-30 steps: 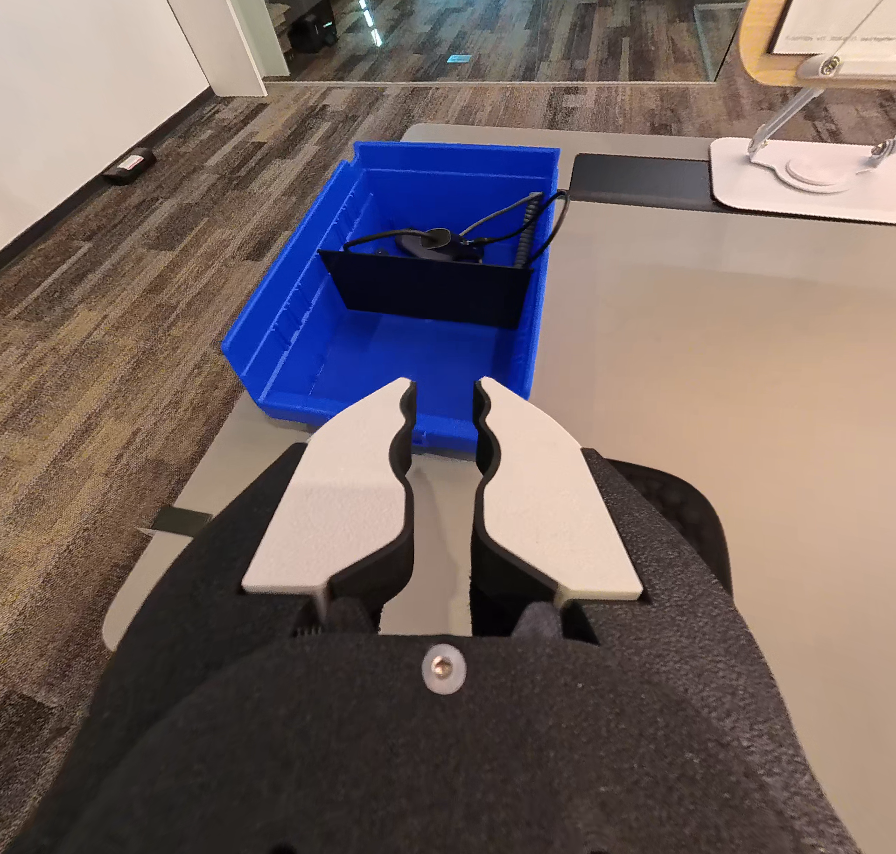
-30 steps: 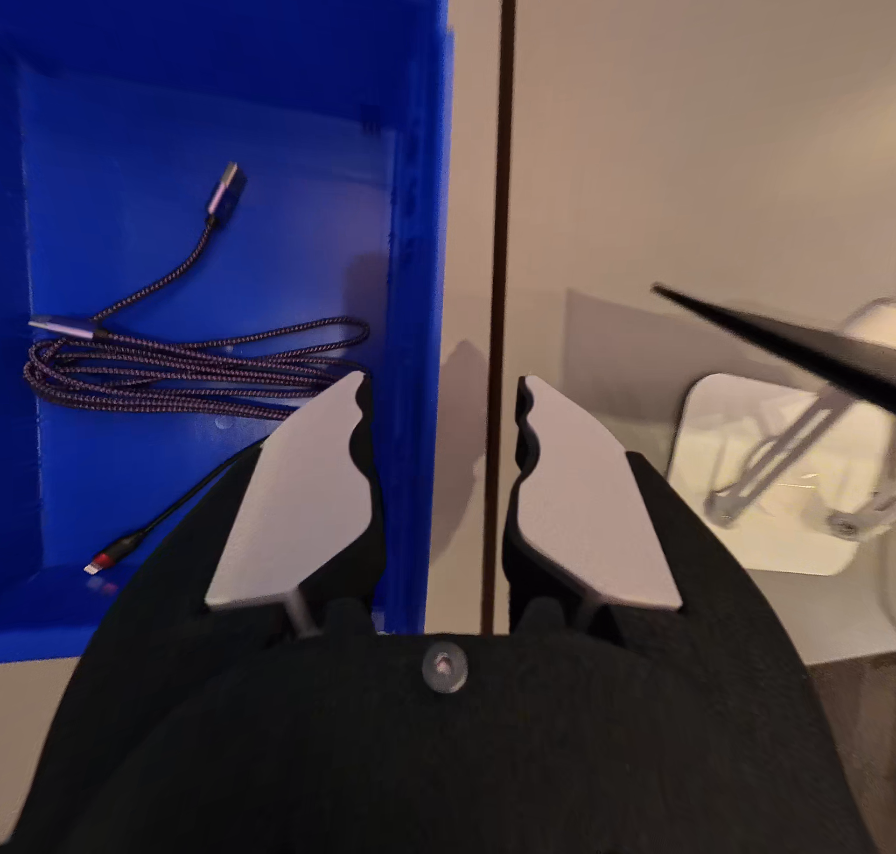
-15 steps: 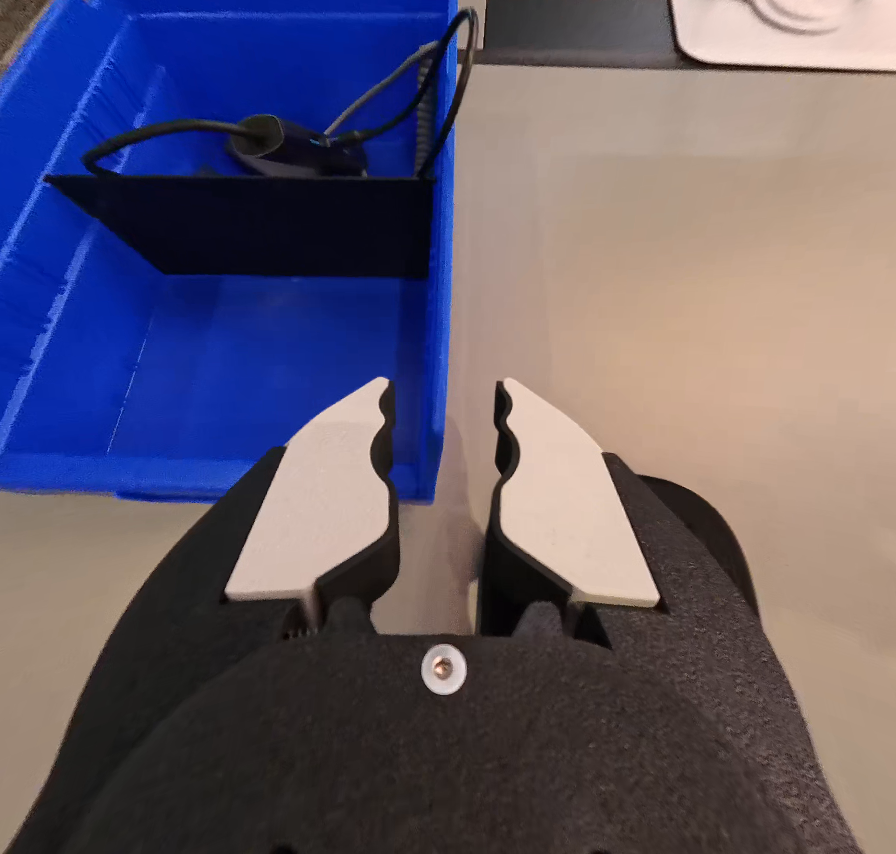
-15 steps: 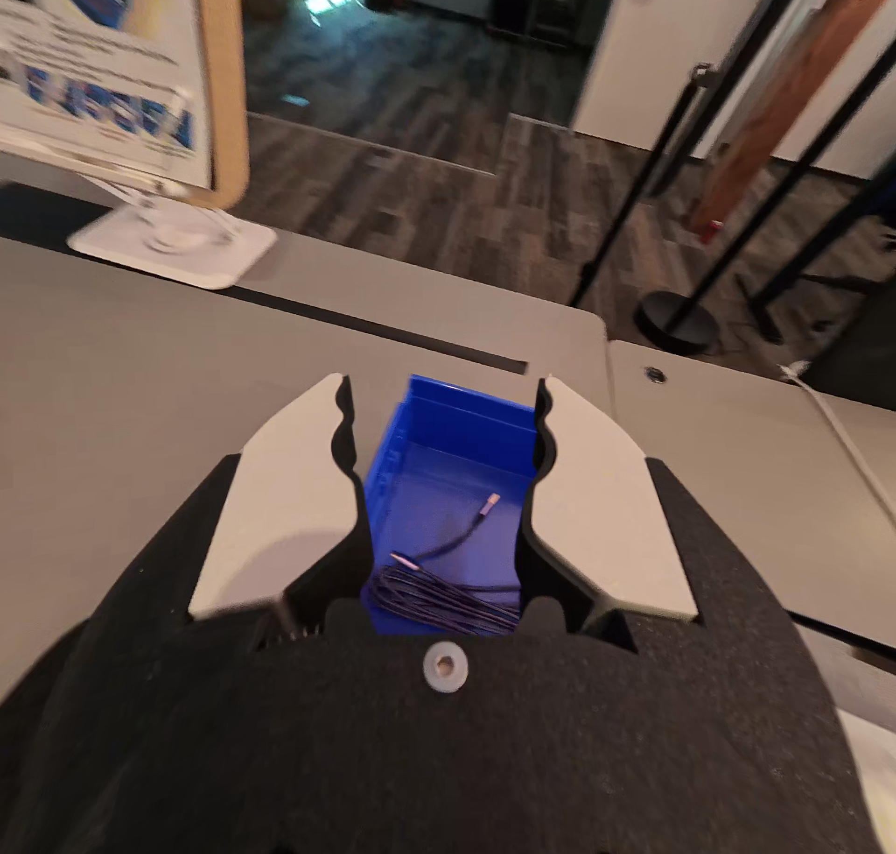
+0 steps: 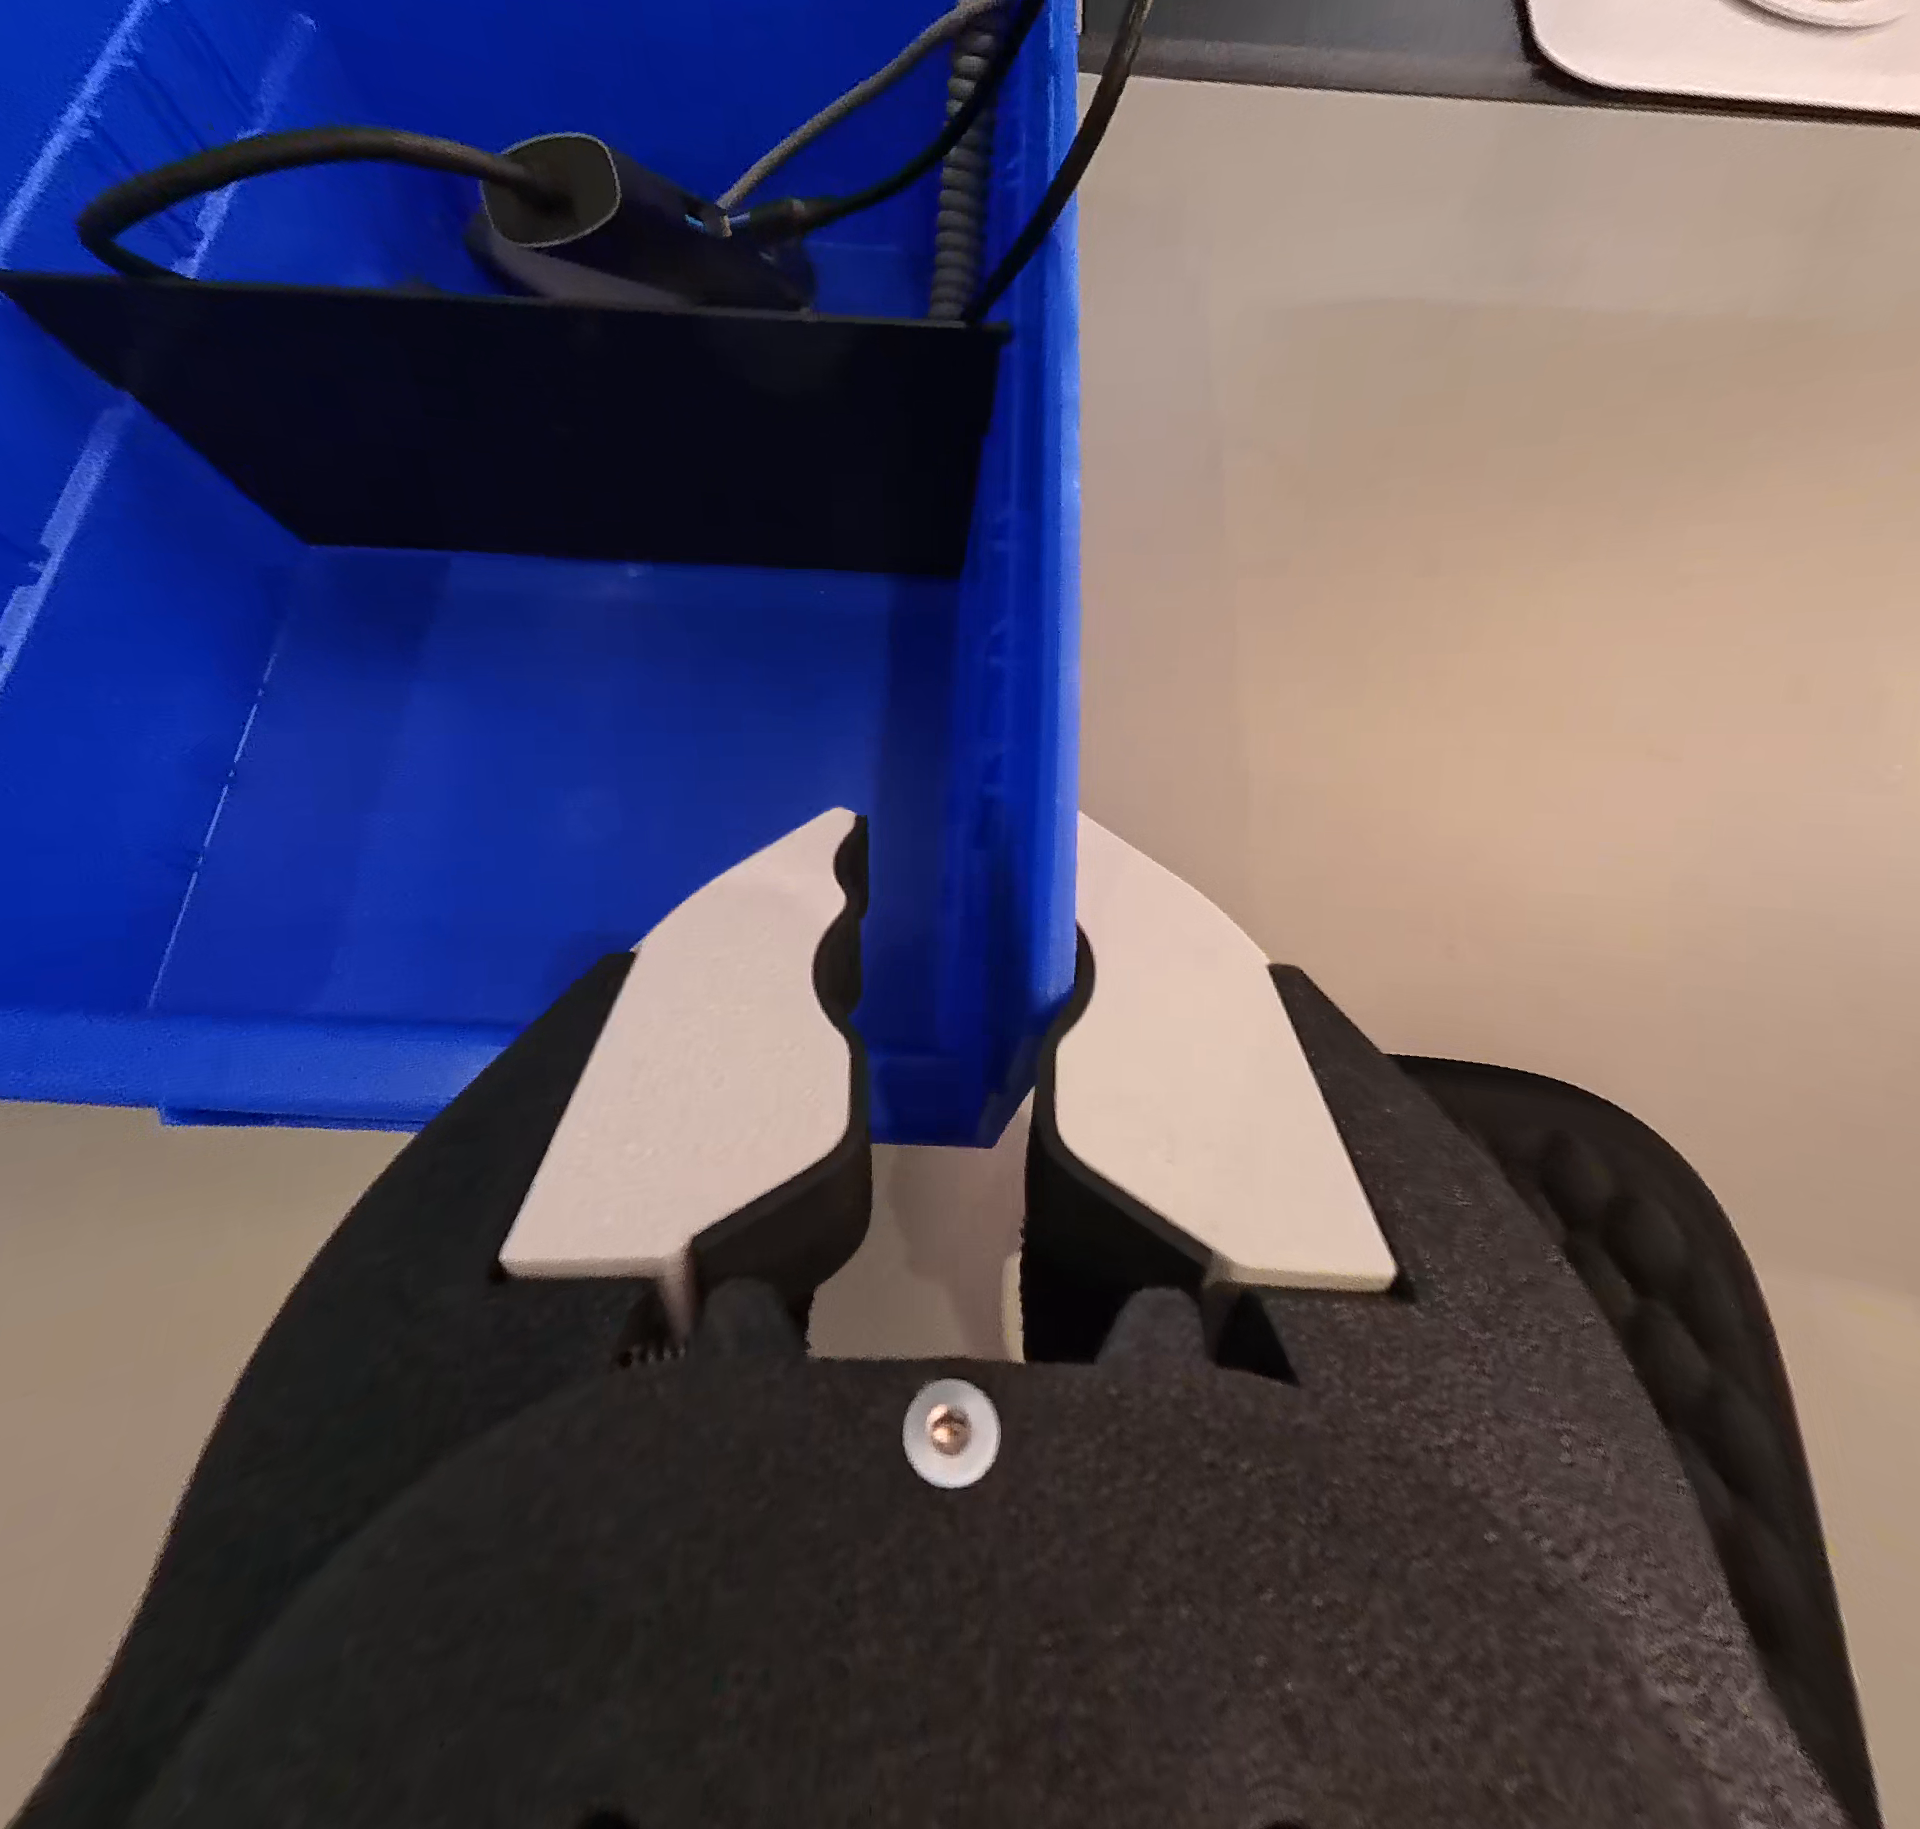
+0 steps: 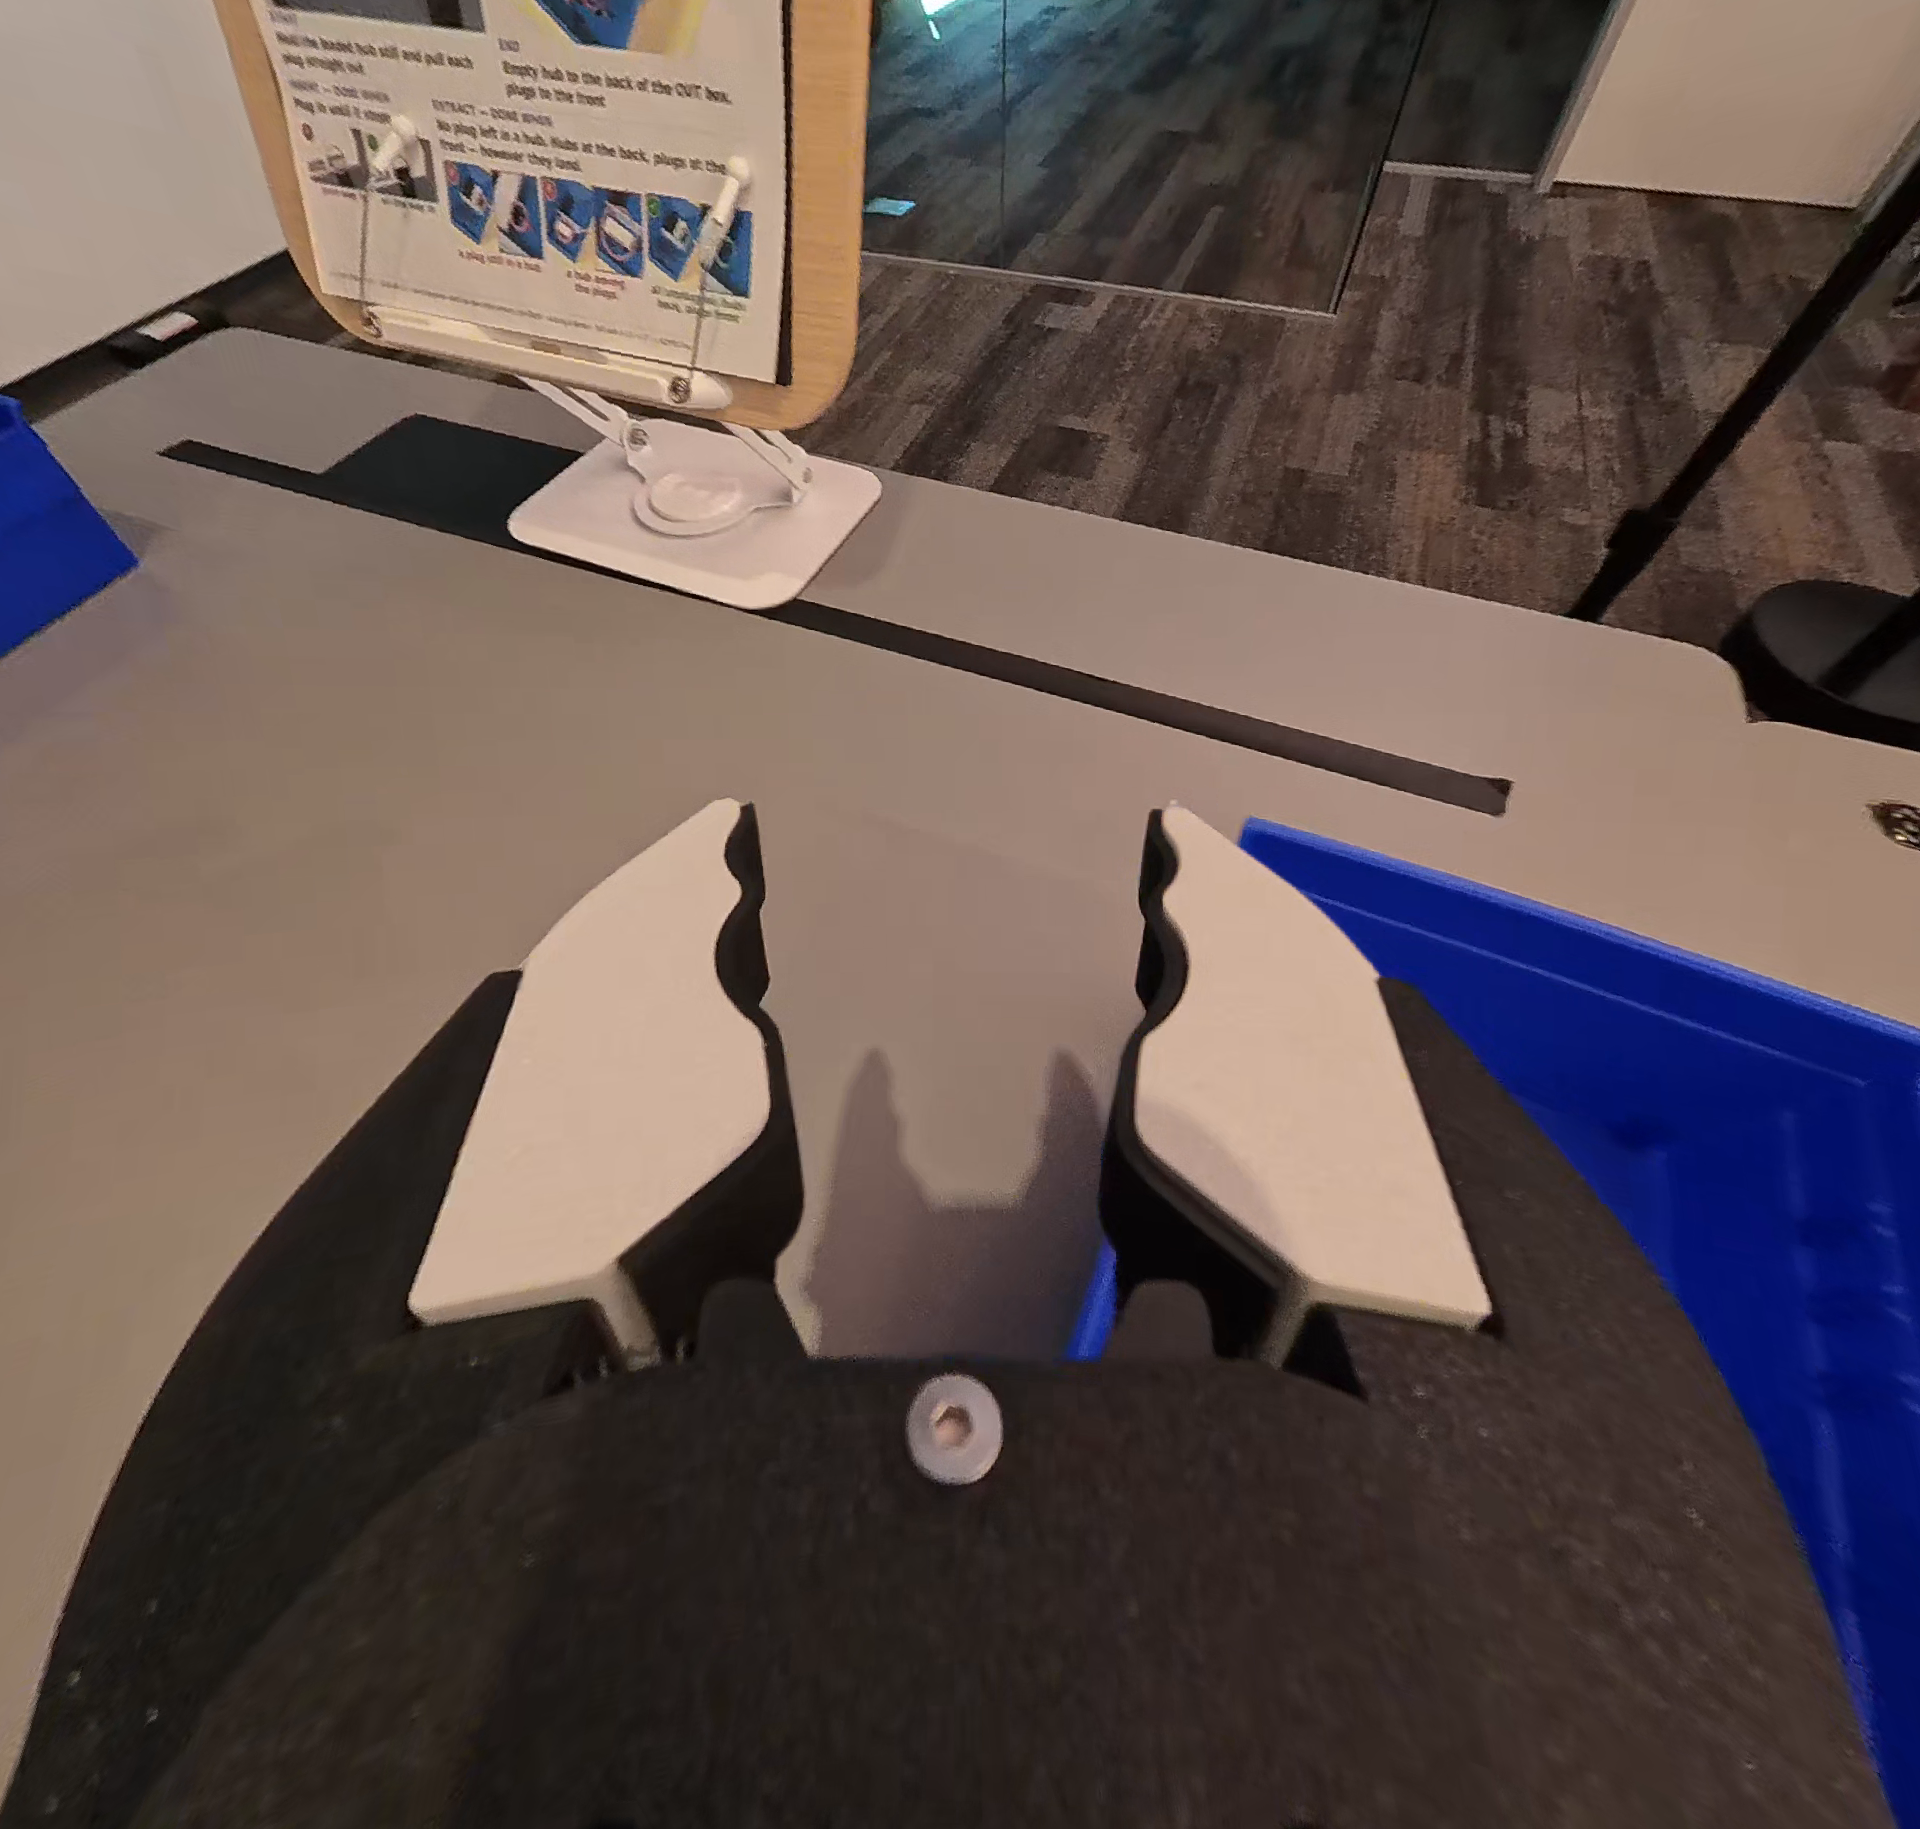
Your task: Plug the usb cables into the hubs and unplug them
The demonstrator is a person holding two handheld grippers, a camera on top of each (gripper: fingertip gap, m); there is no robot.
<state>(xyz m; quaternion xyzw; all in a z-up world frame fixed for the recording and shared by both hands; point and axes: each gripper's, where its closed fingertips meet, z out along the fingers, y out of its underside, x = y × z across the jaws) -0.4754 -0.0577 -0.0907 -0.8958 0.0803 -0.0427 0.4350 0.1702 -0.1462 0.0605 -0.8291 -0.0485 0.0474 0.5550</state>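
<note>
In the left wrist view a blue bin (image 5: pixel 1023 532) stands on the grey table. A black divider (image 5: pixel 582 429) splits it. Behind the divider lies a black hub (image 5: pixel 623 241) with dark cables (image 5: pixel 966 148) looping over the bin's right wall. The front compartment holds nothing. My left gripper (image 5: pixel 966 844) is open and straddles the bin's right wall near its front corner, one finger inside, one outside. My right gripper (image 6: pixel 948 823) is wide open and empty above bare table, just left of a second blue bin (image 6: pixel 1662 1052). That bin's contents are hidden.
A wooden board with an instruction sheet (image 6: pixel 561 148) stands on a white base (image 6: pixel 696 522) at the table's far edge; the base also shows in the left wrist view (image 5: pixel 1714 3). A black strip (image 6: pixel 1143 699) runs across the table. The first bin's corner (image 6: pixel 52 532) shows at far left. Across from one pair of fingers to the other is roughly 65 cm.
My left gripper moved forward and down until its fingers straddle the bin's right wall. My right gripper swung left away from the cable bin and opened wider.
</note>
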